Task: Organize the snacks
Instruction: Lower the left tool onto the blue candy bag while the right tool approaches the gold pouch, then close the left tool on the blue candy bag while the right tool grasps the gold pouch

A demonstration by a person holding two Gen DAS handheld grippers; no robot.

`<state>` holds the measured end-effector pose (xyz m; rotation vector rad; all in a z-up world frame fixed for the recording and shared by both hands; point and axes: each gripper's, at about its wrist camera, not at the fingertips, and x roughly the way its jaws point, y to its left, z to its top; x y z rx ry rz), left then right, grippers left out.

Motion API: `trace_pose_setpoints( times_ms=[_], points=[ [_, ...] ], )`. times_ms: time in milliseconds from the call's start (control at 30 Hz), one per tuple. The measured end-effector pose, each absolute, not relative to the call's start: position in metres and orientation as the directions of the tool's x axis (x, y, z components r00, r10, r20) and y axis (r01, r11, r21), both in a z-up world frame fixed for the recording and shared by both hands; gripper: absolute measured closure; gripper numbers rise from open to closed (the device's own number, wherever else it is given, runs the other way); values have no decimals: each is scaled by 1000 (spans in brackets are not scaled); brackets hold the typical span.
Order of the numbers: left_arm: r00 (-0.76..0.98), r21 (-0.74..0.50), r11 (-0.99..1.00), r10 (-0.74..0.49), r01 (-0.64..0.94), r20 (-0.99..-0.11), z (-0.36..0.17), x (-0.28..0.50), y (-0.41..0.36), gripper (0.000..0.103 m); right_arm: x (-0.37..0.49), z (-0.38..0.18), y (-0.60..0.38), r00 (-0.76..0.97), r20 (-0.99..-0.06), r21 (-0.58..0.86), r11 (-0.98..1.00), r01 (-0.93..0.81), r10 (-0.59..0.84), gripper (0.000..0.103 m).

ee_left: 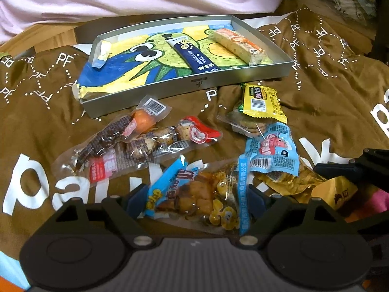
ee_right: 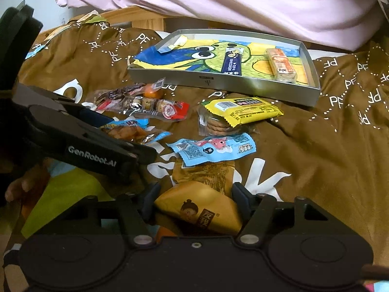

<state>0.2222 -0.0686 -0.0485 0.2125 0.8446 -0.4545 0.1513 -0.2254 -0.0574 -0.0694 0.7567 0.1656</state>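
My left gripper (ee_left: 197,202) has its pads against both side edges of a clear, blue-edged packet of orange-brown snacks (ee_left: 194,197), which lies on the brown cloth. In the right wrist view one of its fingers (ee_right: 102,150) reaches in from the left beside that packet (ee_right: 128,131). My right gripper (ee_right: 197,194) is shut on a puffy golden packet (ee_right: 199,209) with a cartoon face. A silver tray (ee_left: 206,82) behind holds a navy stick (ee_left: 194,53), an orange-white bar (ee_left: 238,43) and a small white wrapper (ee_left: 102,51).
Loose on the cloth between grippers and tray lie a yellow packet (ee_right: 243,112) over clear-wrapped cookies (ee_right: 216,124), a light-blue fish packet (ee_right: 214,148), a flat gold packet (ee_right: 209,172) and red-labelled clear packs (ee_right: 145,104). Pink bedding (ee_right: 243,7) rises behind the tray.
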Motion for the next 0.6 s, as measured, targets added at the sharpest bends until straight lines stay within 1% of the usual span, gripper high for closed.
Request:
trace_pose_setpoints(
  times_ms=[200, 600],
  points=[
    [582, 9, 887, -296, 463, -758, -50, 221, -70, 17, 151, -59, -227, 719, -683, -5, 983, -182, 130, 36],
    [590, -19, 911, -284, 413, -756, -41, 212, -61, 24, 144, -51, -227, 702, -700, 3, 984, -179, 130, 40]
  ],
)
